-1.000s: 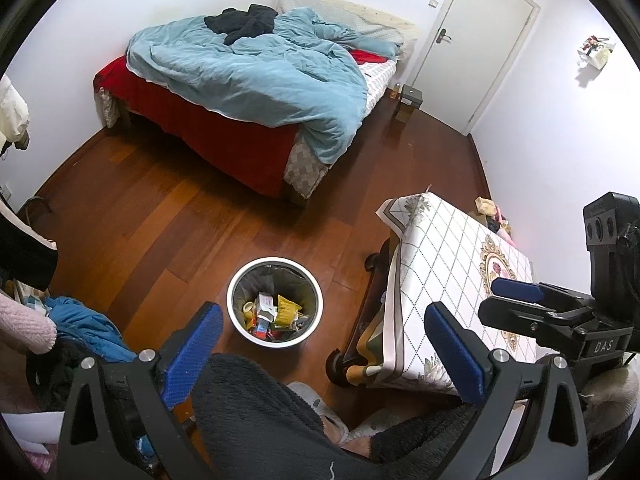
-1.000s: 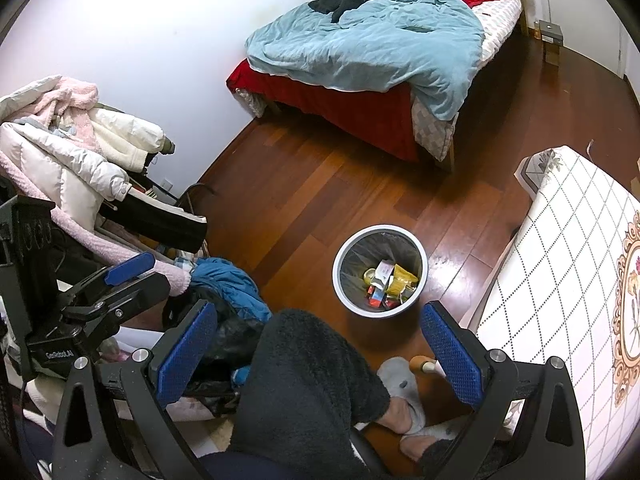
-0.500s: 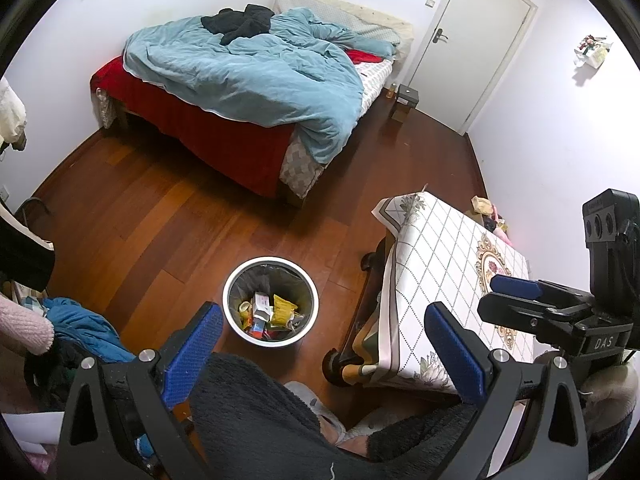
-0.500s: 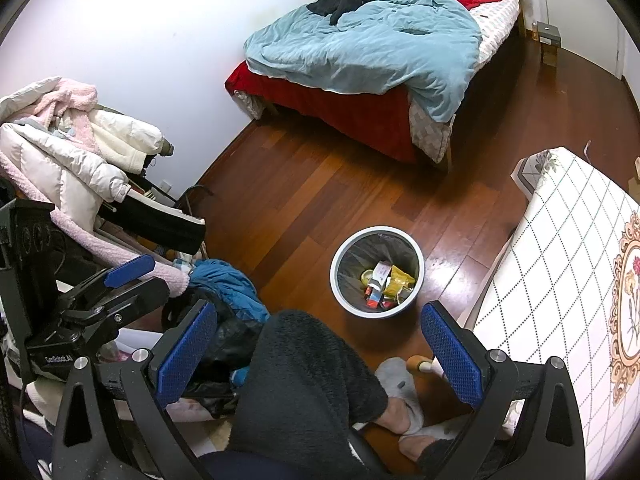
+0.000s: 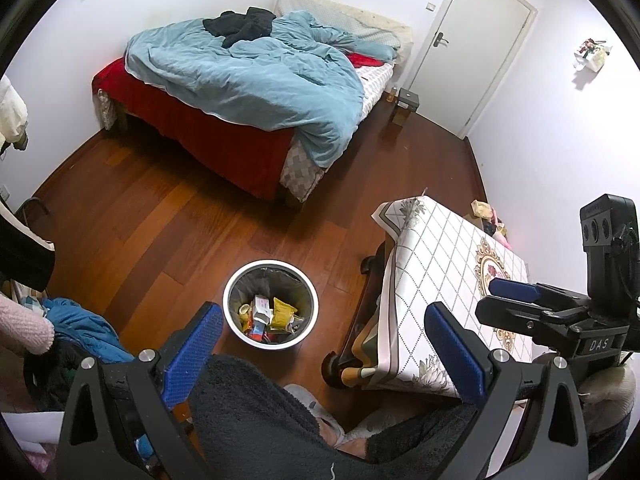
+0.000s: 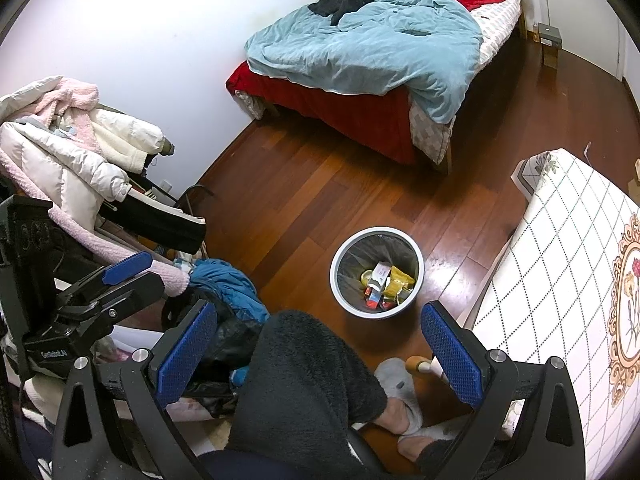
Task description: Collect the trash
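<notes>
Bin (image 5: 270, 305): stands on the floor between my knee and the worktop (image 5: 448, 280), within easy drop reach; the trash (image 6: 384, 282) lies inside it.
Left fingers (image 5: 326, 350): spread wide, holding nothing, raised above my lap.
Right fingers (image 6: 320, 350): likewise wide apart and empty, aimed down toward the bin.

Even, fairly bright indoor light fills both views; the source itself is out of frame. The white walls (image 5: 560, 128) take a cool, bluish cast. Soft glare streaks the wood floor (image 6: 452, 264) at 3 o'clock of the bin (image 6: 376, 272). Shadows pool under the bed (image 5: 240, 148). Fisheye bending curves straight lines toward the black rim. Focus is sharp throughout.
</notes>
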